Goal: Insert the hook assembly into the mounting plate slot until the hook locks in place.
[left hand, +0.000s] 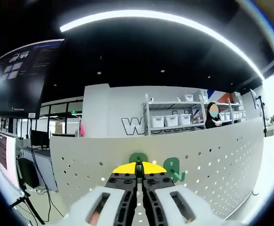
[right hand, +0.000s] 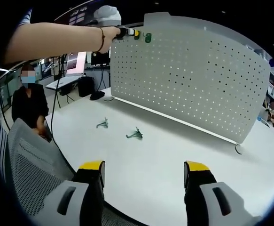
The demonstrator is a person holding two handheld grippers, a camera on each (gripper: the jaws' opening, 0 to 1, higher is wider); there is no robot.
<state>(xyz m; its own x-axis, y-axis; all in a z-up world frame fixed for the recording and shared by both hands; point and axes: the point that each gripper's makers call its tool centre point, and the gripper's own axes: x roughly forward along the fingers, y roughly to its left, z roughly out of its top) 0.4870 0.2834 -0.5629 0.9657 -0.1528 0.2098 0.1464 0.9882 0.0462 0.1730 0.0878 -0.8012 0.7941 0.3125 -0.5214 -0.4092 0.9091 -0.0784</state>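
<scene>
Right gripper view, from left to right: a seated person [right hand: 29, 101] at the far edge of the white table [right hand: 174, 155]; above, the operator's forearm reaching to the top edge of the upright perforated mounting plate [right hand: 188, 75], where the left gripper [right hand: 136, 34] meets a green hook [right hand: 147, 37] seated at the rim. Whether that hook is fully locked cannot be told at this size. Two further green hooks lie loose on the table, one [right hand: 102, 124] nearer the plate's left end, the other [right hand: 135, 134] just to its right, apart from each other. In the foreground the right gripper [right hand: 144, 172] stands with jaws spread wide, holding nothing; a mesh chair back [right hand: 33, 169] lies partly cut off at lower left. Left gripper view: the left gripper [left hand: 139, 176] has its yellow-tipped jaws pressed close together at the plate [left hand: 212, 160] rim; green hook parts [left hand: 173, 167] show just beyond the tips, largely hidden, so a grip on them cannot be confirmed. Shelving [left hand: 174, 117] stands behind.
</scene>
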